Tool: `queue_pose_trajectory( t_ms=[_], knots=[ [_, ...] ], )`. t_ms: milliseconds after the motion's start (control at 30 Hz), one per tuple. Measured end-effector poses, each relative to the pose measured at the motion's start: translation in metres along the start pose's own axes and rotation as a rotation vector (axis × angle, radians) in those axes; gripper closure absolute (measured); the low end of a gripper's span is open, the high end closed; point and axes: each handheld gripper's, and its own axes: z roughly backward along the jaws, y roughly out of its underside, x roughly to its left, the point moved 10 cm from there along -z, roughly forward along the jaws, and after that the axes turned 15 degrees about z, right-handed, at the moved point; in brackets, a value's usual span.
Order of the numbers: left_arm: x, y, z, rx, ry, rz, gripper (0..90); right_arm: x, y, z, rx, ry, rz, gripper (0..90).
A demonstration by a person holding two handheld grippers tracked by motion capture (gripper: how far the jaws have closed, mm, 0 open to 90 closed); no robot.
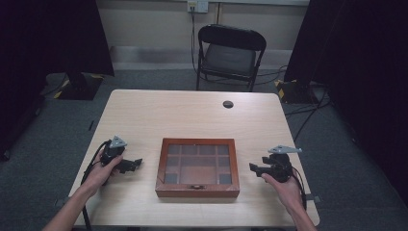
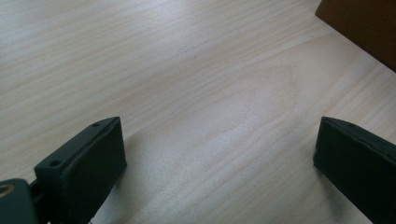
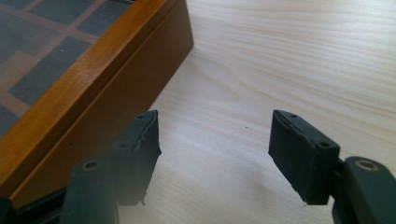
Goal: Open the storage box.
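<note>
A closed wooden box point(image 1: 197, 168) sits between the left gripper point(image 1: 134, 164) and right gripper point(image 1: 254, 168) — both spread, empty.

Black folding chair point(image 1: 231, 54) past the far edge of the pale wood counter point(image 1: 159, 113), wall outlet point(image 1: 197, 6) above it, cables point(image 1: 308, 113) across the grey floor far right.

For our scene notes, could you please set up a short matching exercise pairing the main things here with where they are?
Things:
1. wooden box
2. left gripper
3. right gripper
4. folding chair

Places:
A. on the floor beyond the table's far edge
B. table, left of the box
C. middle of the table's near half
D. table, right of the box

Pairs: 1-C, 2-B, 3-D, 4-A
</note>
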Motion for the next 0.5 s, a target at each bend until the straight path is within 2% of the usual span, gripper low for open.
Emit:
queue_pose_trajectory(
  t_ms=[100,367,500],
  knots=[
    [0.000,0.000,0.000,0.001,0.000,-0.001,1.6,0.004,-0.004,0.003,-0.012,-0.031,0.000,34.6],
    [0.000,0.000,0.000,0.001,-0.001,-0.001,1.5,0.023,-0.022,0.014,-0.099,-0.113,0.015,42.4],
    [0.000,0.000,0.000,0.000,0.000,-0.001,1.5,0.035,-0.026,0.016,-0.095,-0.157,0.041,44.9]
  ],
)
